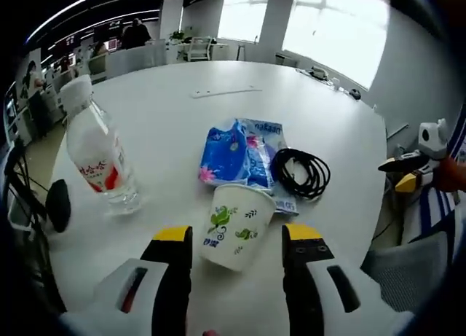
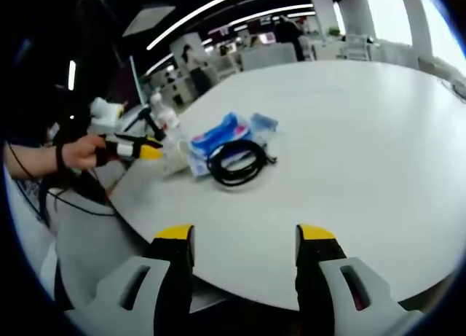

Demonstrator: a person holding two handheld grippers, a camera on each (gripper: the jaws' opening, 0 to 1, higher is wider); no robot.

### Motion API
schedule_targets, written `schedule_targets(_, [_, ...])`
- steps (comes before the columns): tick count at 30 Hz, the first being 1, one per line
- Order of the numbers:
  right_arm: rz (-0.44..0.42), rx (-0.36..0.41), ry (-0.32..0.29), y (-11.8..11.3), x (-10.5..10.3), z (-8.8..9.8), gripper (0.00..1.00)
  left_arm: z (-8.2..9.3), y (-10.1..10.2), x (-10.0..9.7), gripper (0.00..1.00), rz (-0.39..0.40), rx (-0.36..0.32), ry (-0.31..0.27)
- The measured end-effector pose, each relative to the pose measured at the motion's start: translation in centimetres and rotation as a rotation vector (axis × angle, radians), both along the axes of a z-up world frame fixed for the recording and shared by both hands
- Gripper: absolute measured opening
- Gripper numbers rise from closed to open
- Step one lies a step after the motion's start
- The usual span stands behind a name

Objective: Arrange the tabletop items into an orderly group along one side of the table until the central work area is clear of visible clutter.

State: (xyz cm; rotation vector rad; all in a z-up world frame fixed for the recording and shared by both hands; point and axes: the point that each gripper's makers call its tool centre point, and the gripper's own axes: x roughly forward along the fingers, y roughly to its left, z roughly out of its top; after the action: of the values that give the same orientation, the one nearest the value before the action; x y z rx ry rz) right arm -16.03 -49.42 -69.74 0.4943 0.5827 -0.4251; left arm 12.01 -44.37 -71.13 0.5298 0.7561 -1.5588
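Paper cup [image 1: 234, 232], white with green leaf print, lies nearest the left gripper [image 1: 237, 250], tipped and leaning toward the camera, its lower end between the yellow-tipped jaws, which stand wide to either side of it; no contact visible, so this reads as an approach to grasp, not a hold. Just behind the cup, touching or nearly so, a blue tissue pack [image 1: 244, 154] lies flat, and a coiled black cable [image 1: 301, 173] rests against the pack's side nearer the window edge of the bench [image 1: 182, 124]. A water bottle [image 1: 97, 148] with red label stands upright, apart from the cluster, close to the bench edge on the office side. A pale strip [image 1: 226, 92] lies alone, well out toward the far middle. The items already sit loosely together near the person's edge, probably so they can be tightened into one row there. Right gripper [image 2: 245, 241] hangs off the bench rim, jaws wide with nothing between them, seemingly waiting; its view shows the left gripper tips at the cup, held by a hand [image 2: 79, 152].
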Motion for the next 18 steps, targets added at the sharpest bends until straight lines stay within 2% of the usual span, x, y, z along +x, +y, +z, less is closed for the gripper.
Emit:
schedule_targets(2, [0.006, 0.002, 0.004, 0.2, 0.0, -0.1, 0.55, 0.1, 0.0, 0.0, 0.49, -0.002, 0.000, -0.008])
schedule_targets(11, [0.028, 0.014, 0.008, 0.4, 0.3, -0.2, 0.55, -1.4, 0.0, -0.1, 0.55, -0.025, 0.048, 0.021])
schedule_targets(18, [0.032, 0.005, 0.007, 0.0, 0.7, 0.3, 0.55, -2.1, -0.9, 0.3, 0.55, 0.006, 0.063, 0.053])
